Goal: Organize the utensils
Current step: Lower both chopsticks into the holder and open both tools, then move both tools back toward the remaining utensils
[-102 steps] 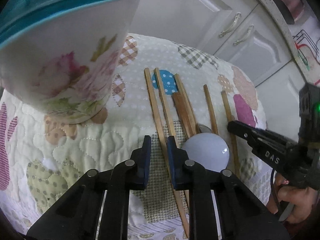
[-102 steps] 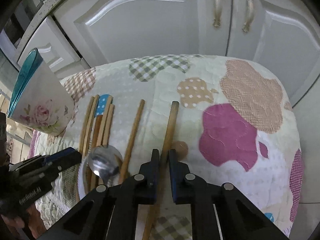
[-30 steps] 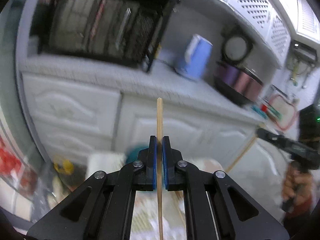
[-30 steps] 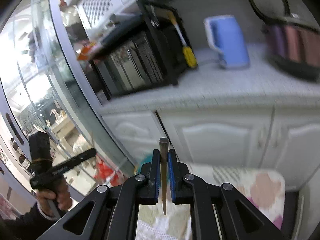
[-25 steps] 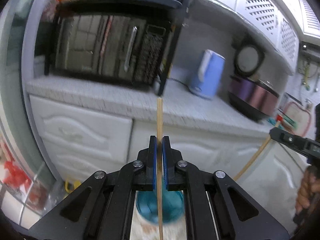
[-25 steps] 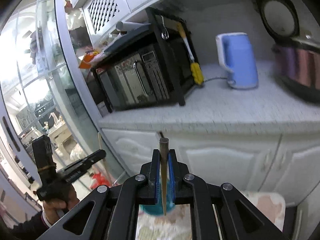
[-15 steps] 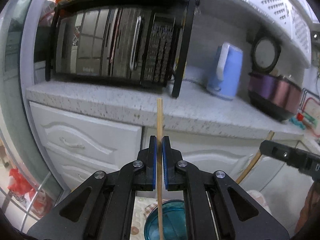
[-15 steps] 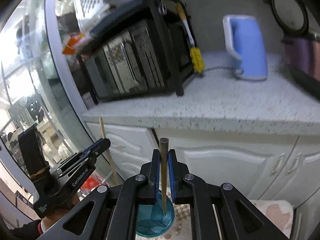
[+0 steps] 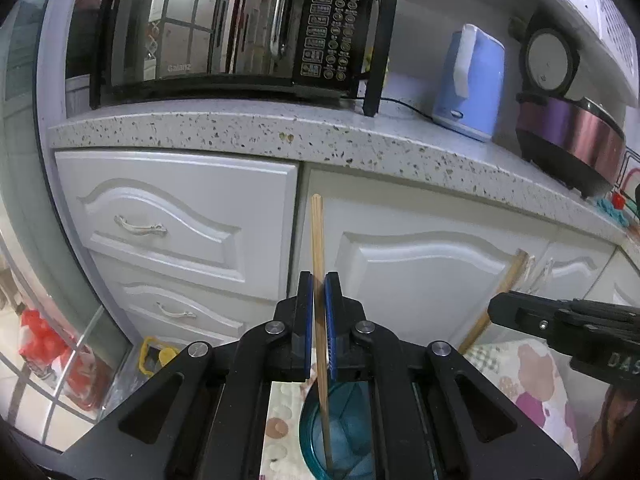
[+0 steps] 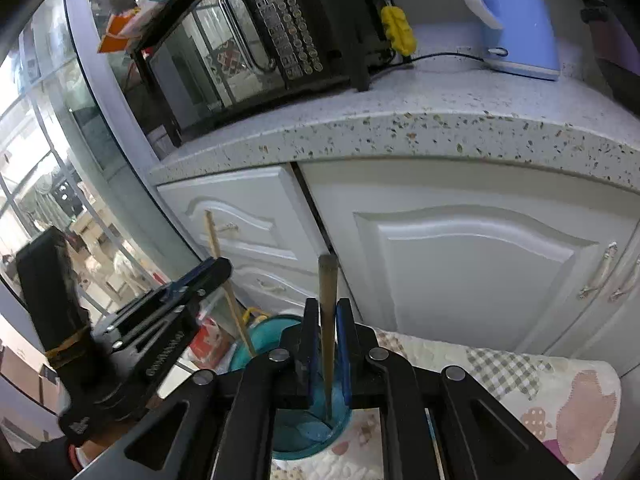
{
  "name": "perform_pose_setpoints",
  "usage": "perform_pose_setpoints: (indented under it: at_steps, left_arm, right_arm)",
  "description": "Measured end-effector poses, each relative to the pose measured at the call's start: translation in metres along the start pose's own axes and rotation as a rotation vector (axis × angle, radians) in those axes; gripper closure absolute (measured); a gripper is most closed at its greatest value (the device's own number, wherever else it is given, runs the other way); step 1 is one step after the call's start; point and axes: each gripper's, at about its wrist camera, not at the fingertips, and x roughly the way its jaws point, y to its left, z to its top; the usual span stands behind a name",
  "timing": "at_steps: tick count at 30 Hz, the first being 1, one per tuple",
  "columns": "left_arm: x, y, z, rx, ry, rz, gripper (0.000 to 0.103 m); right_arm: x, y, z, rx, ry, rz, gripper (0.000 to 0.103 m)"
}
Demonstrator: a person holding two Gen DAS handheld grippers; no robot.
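My left gripper point(image 9: 316, 288) is shut on a thin light wooden chopstick point(image 9: 317, 240), held upright with its lower end inside the teal-rimmed cup point(image 9: 352, 436) below. My right gripper point(image 10: 327, 316) is shut on a darker, thicker chopstick point(image 10: 327, 280), also upright, its lower tip inside the same cup point(image 10: 308, 436). The right gripper also shows at the right of the left wrist view point(image 9: 560, 324), and the left gripper at the left of the right wrist view point(image 10: 192, 284). The cup stands on a patchwork quilted cloth point(image 10: 560, 400).
White cabinet doors and drawers point(image 9: 420, 256) stand close behind the cup under a speckled counter point(image 9: 280, 132). On the counter are a black microwave point(image 9: 240, 24), a blue kettle point(image 9: 468, 84) and a purple cooker point(image 9: 568, 136). A glass partition point(image 10: 60, 168) is at the left.
Both grippers have lifted chopsticks off the cloth, turned them upright and lowered them toward the cup; their lower ends now reach inside it. The two grippers have come closer together.
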Motion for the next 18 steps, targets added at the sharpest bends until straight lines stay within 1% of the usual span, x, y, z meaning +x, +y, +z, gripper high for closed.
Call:
perform_pose_setpoints:
  at_steps: [1, 2, 3, 4, 5, 6, 8, 9, 10, 11, 13, 16, 18]
  left_arm:
    - [-0.002, 0.000, -0.001, -0.002, 0.004, 0.000, 0.098]
    - [-0.004, 0.001, -0.002, -0.007, 0.010, 0.000, 0.097]
    - [-0.006, 0.002, -0.003, -0.012, 0.017, -0.001, 0.095]
    - [-0.008, 0.003, -0.004, -0.019, 0.024, -0.003, 0.087]
    - [-0.011, 0.004, -0.006, -0.027, 0.031, -0.007, 0.076]
    - [-0.014, 0.006, -0.007, -0.034, 0.034, -0.011, 0.070]
    - [-0.023, 0.009, -0.010, -0.058, 0.041, -0.024, 0.048]
    - [-0.028, 0.010, -0.012, -0.067, 0.047, -0.030, 0.043]
    - [-0.033, 0.011, -0.014, -0.076, 0.050, -0.037, 0.035]
    - [-0.040, 0.011, -0.017, -0.085, 0.051, -0.044, 0.027]
    - [-0.052, 0.010, -0.025, -0.092, 0.054, -0.060, 0.020]
    - [-0.066, 0.000, -0.040, -0.066, 0.083, -0.056, 0.019]
    - [-0.070, -0.008, -0.051, -0.043, 0.112, -0.051, 0.019]
  right_arm:
    - [0.000, -0.001, -0.001, 0.000, 0.008, -0.011, 0.085]
    - [0.001, -0.003, -0.004, 0.004, 0.022, -0.021, 0.066]
    - [-0.001, -0.005, -0.006, 0.012, 0.028, -0.019, 0.055]
    - [-0.003, -0.007, -0.010, 0.025, 0.024, -0.011, 0.045]
    - [-0.007, -0.008, -0.013, 0.032, 0.013, -0.003, 0.045]
    - [-0.011, -0.009, -0.018, 0.029, 0.003, -0.005, 0.045]
    - [-0.019, -0.010, -0.027, 0.018, 0.008, -0.025, 0.045]
    - [-0.022, -0.011, -0.032, 0.020, 0.011, -0.028, 0.044]
    - [-0.027, -0.014, -0.038, 0.027, 0.016, -0.031, 0.039]
    - [-0.031, -0.016, -0.044, 0.036, 0.021, -0.042, 0.030]
    - [-0.038, -0.020, -0.056, 0.055, 0.027, -0.082, 0.023]
    - [-0.053, -0.028, -0.077, 0.075, 0.025, -0.159, 0.022]
    - [-0.063, -0.034, -0.092, 0.092, 0.036, -0.213, 0.019]
